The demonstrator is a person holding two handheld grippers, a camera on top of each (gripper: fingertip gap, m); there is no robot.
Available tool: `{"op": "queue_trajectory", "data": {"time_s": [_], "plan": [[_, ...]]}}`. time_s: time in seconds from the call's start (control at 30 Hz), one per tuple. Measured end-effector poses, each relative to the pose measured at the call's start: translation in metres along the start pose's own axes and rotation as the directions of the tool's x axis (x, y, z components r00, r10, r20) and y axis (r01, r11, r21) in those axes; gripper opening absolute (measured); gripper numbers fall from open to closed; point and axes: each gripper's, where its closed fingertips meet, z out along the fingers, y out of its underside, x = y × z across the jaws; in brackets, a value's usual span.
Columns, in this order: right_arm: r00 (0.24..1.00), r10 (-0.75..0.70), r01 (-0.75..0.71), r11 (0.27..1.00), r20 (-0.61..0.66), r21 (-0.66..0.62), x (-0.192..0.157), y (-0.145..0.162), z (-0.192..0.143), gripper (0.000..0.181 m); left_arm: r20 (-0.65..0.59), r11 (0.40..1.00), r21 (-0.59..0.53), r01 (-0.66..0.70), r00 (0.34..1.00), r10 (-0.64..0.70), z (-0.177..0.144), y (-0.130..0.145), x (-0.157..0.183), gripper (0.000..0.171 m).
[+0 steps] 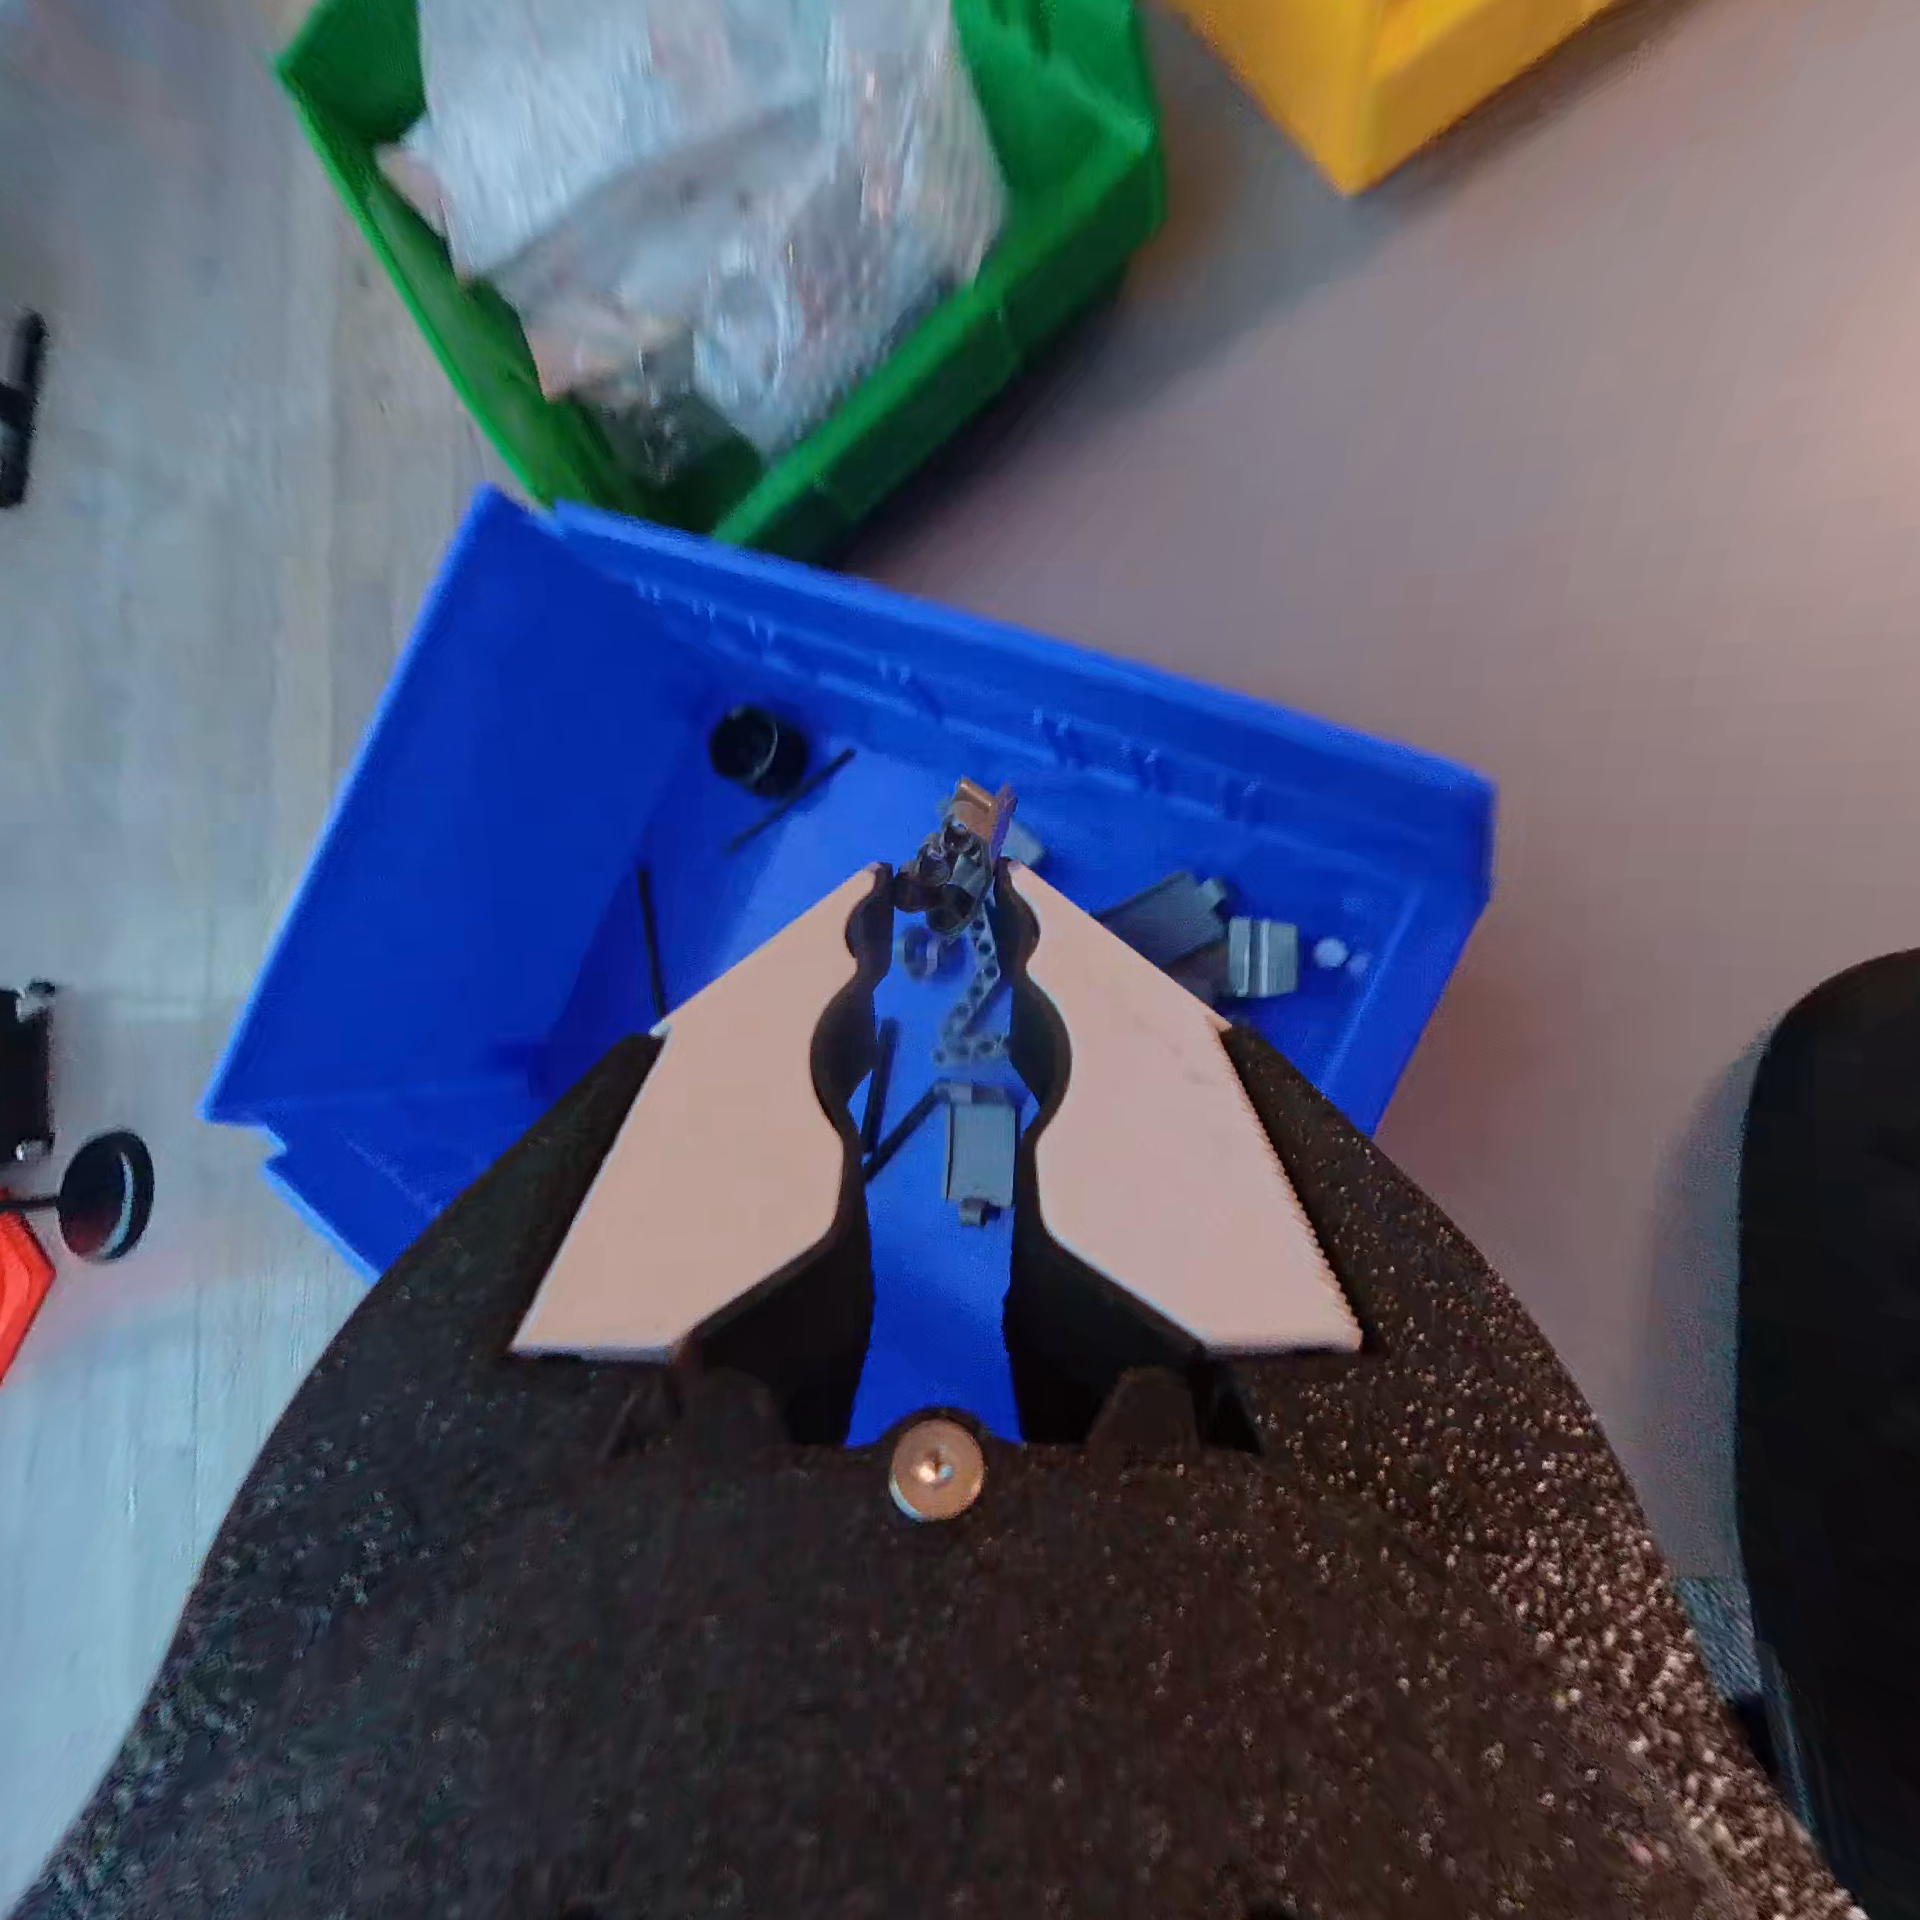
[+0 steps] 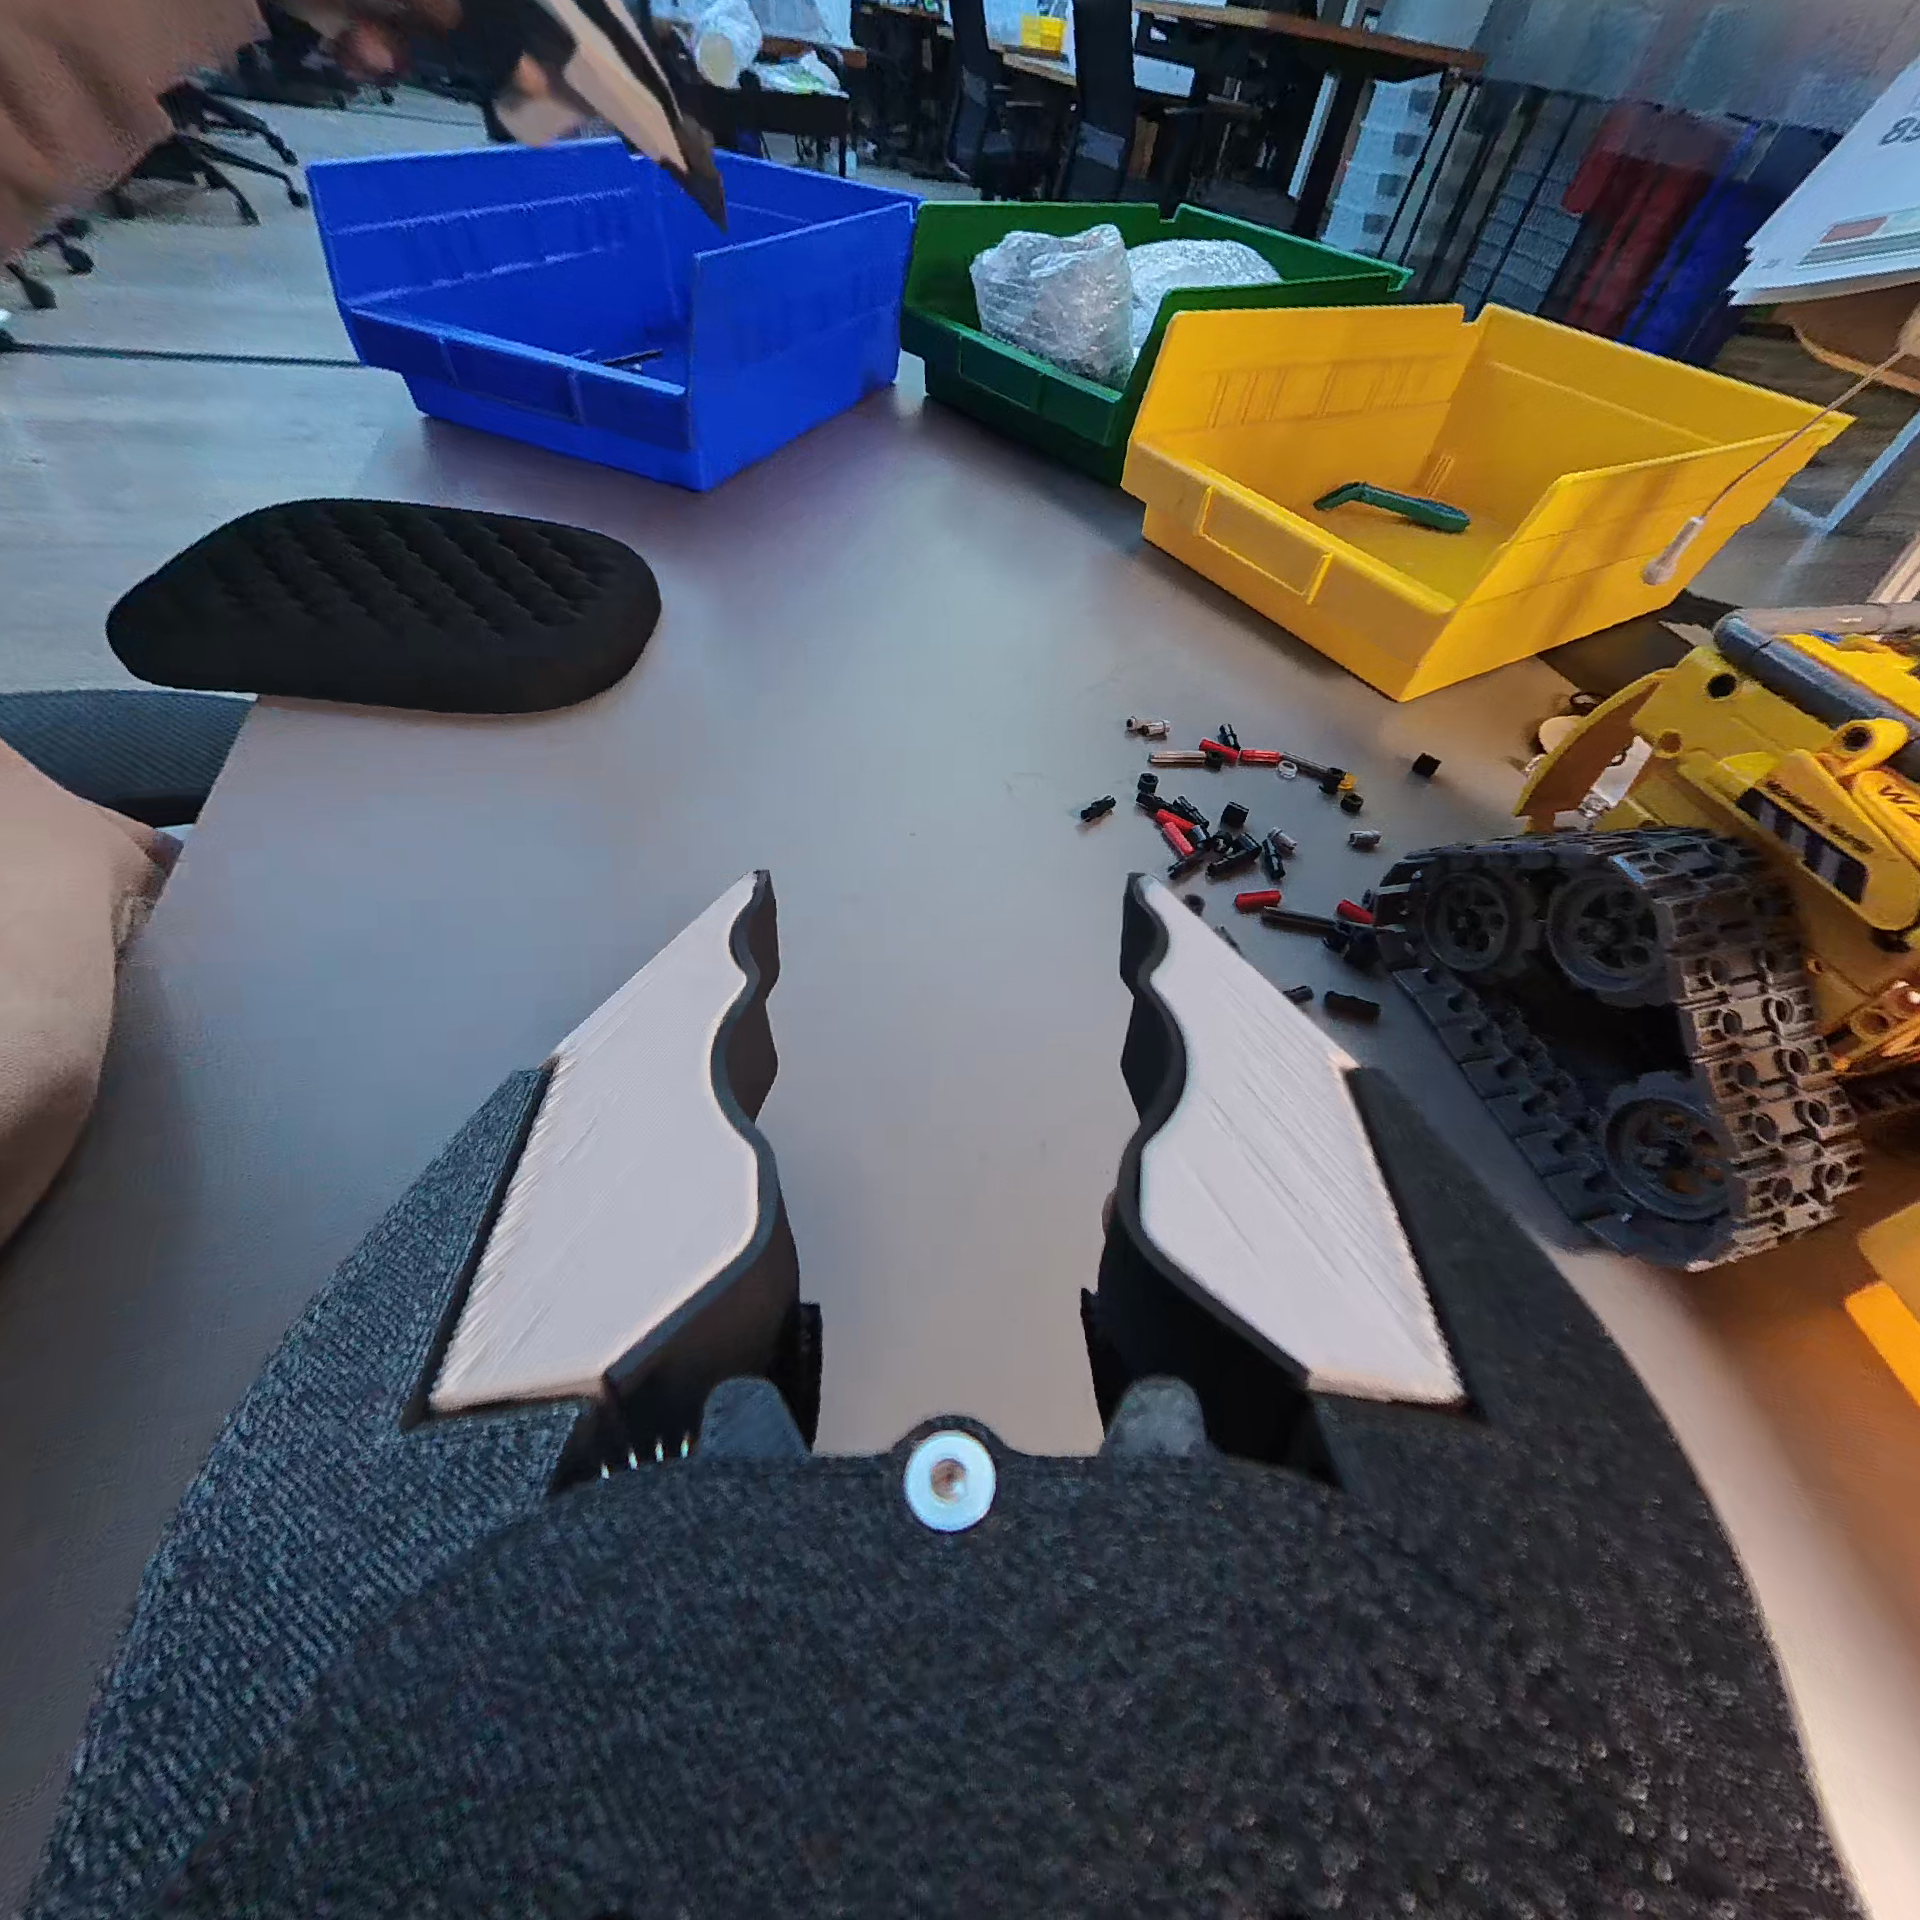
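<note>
Fingers of the left gripper (image 1: 943, 883) pinch a small grey toy piece (image 1: 954, 862) above the blue bin (image 1: 499, 831), while the right gripper (image 2: 948, 899) hangs wide open and empty over the counter (image 2: 831, 644) near loose small pins (image 2: 1226, 821) and a yellow toy digger (image 2: 1714, 935).

Probably an office or lab workspace: beyond the right gripper (image 2: 948, 902) stand long desks (image 2: 1299, 47) and rolling chairs (image 2: 197, 135) (blurred), with plastic bins (image 2: 1455, 416) ahead.
</note>
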Motion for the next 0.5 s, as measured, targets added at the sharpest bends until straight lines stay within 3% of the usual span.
{"op": "queue_trajectory", "data": {"time_s": [0.13,0.27,0.4,0.5], "plan": [[1.000,-0.006,0.006,1.000,0.005,-0.021,-0.003,0.005,0.003,0.064,0.006,0.990,-0.134,0.042,0.999,-0.042,0.025,0.037,-0.006,0.019],[1.000,-0.026,0.026,0.999,-0.016,-0.035,-0.001,0.008,0.004,0.063,0.067,0.989,-0.137,0.049,0.997,-0.041,0.034,0.040,-0.010,0.024],[0.999,-0.009,0.007,0.999,-0.038,-0.031,0.006,0.010,0.002,0.063,0.094,0.999,0.020,0.039,0.995,-0.041,0.023,0.001,-0.005,0.026],[0.999,-0.012,0.010,0.999,-0.049,-0.035,0.009,0.010,0.002,0.063,-0.011,0.960,0.279,-0.002,1.000,0.006,-0.002,-0.063,0.039,0.026]]}}
